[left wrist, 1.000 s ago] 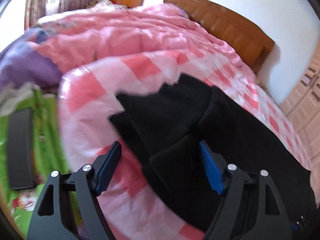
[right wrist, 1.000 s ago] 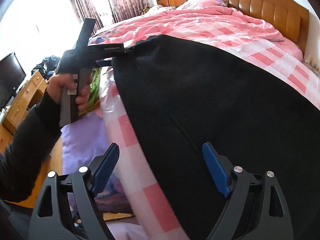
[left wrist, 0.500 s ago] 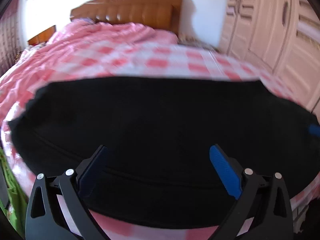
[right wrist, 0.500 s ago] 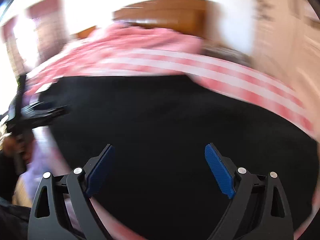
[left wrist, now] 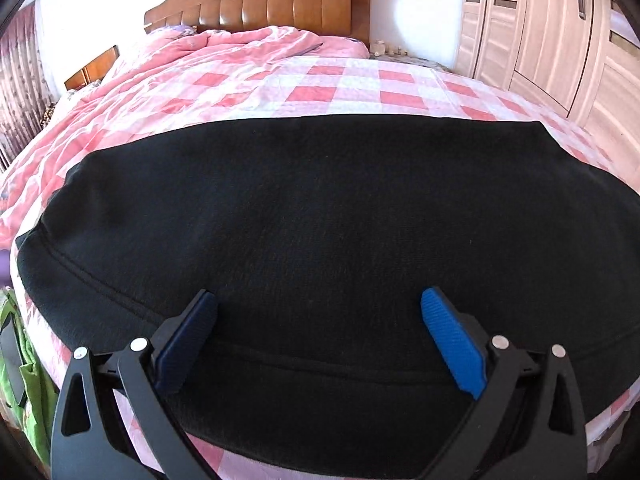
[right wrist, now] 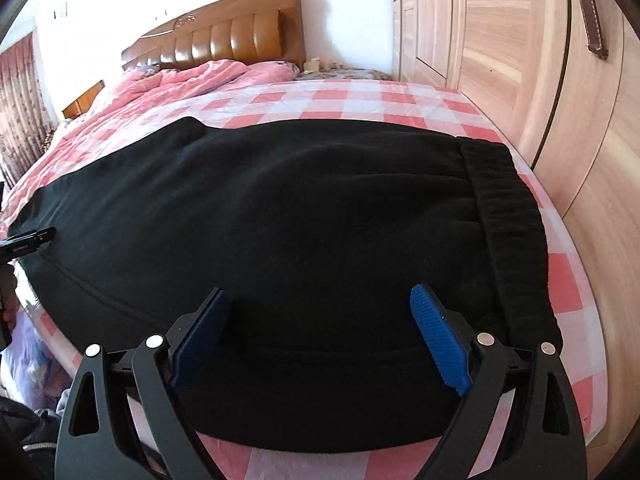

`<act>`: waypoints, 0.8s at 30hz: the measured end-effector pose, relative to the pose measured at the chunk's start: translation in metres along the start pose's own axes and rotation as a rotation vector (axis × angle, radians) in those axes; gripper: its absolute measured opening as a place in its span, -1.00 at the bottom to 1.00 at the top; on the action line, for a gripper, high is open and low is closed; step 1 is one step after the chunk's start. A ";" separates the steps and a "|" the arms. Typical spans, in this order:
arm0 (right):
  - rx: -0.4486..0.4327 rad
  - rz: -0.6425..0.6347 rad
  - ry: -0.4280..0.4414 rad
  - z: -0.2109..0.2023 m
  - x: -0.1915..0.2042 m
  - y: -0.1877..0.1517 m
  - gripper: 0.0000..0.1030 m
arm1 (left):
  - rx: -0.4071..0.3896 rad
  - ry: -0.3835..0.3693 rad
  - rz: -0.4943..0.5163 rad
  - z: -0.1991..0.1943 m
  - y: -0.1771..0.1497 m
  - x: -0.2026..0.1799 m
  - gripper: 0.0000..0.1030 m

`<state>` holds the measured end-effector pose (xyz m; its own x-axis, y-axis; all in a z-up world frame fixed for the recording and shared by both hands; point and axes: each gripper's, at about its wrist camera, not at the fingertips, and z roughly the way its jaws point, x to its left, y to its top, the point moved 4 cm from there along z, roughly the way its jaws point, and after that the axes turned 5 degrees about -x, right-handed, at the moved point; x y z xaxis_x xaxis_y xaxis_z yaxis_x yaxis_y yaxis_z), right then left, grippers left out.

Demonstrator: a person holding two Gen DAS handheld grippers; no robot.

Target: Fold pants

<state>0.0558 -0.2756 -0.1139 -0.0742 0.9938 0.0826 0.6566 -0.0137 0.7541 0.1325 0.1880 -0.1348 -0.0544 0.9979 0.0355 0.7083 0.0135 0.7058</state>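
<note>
Black pants [left wrist: 320, 216] lie flat across the near end of a bed with a pink checked cover [left wrist: 320, 88]. In the right wrist view the pants [right wrist: 280, 216] show their ribbed waistband [right wrist: 508, 216] at the right. My left gripper [left wrist: 318, 312] is open and empty, just above the pants' near edge. My right gripper [right wrist: 320, 308] is open and empty, over the near edge close to the waistband. The left gripper's tip [right wrist: 28, 238] shows at the left edge of the right wrist view.
A wooden headboard [left wrist: 260, 4] stands at the far end, with a rumpled pink quilt [left wrist: 224, 52] below it. Wardrobe doors [right wrist: 520, 60] run close along the bed's right side. Green fabric [left wrist: 24, 380] lies beside the bed's left edge.
Both grippers have swung right from the bed's left corner to face the headboard. The pants now lie spread flat across both views. Both jaws stay open.
</note>
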 end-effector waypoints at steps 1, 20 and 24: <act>-0.003 -0.001 0.007 -0.004 -0.002 0.000 0.72 | -0.007 0.000 0.003 -0.001 0.000 -0.001 0.97; 0.014 -0.271 0.269 0.027 0.211 0.059 0.74 | -0.121 -0.132 -0.447 -0.046 -0.009 0.143 0.97; 0.013 -0.437 0.384 0.043 0.301 0.063 0.74 | -0.125 -0.107 -0.701 -0.046 -0.022 0.234 0.97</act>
<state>0.1071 0.0278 -0.0700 -0.6054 0.7960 -0.0021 0.5129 0.3921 0.7637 0.0716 0.4178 -0.1092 -0.3926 0.7580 -0.5209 0.4459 0.6522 0.6130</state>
